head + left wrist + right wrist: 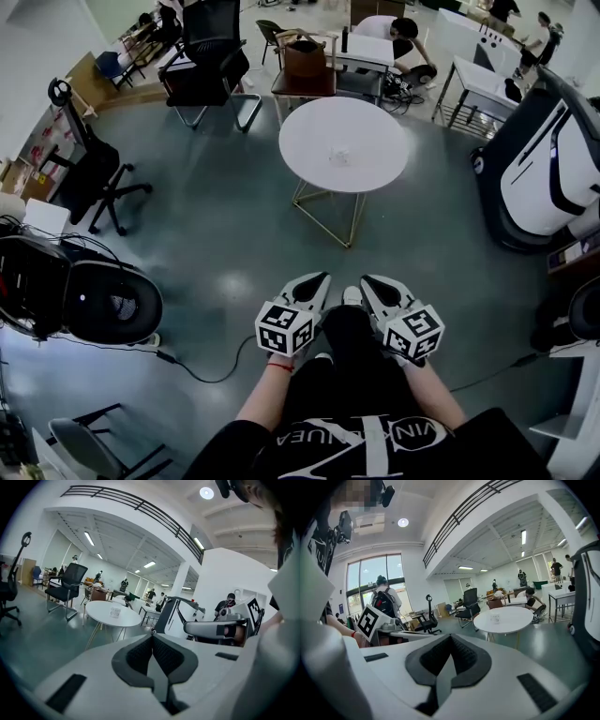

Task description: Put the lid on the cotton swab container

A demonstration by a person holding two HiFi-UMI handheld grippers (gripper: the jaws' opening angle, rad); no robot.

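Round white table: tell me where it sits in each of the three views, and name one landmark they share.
Head view: the round white table is at upper centre, slightly right.
Left gripper view: the table is left of centre, at mid-height.
Right gripper view: the table is right of centre, just below mid-height.
Shared landmark: the small container on the tabletop, visible in all three views.

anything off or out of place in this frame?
Nothing spilled or damaged. Only oddity: left tongs and right tongs are shut and empty, low by the person's legs, well short of the round table with the small clear container on it. Whether it's closed is too small to tell.
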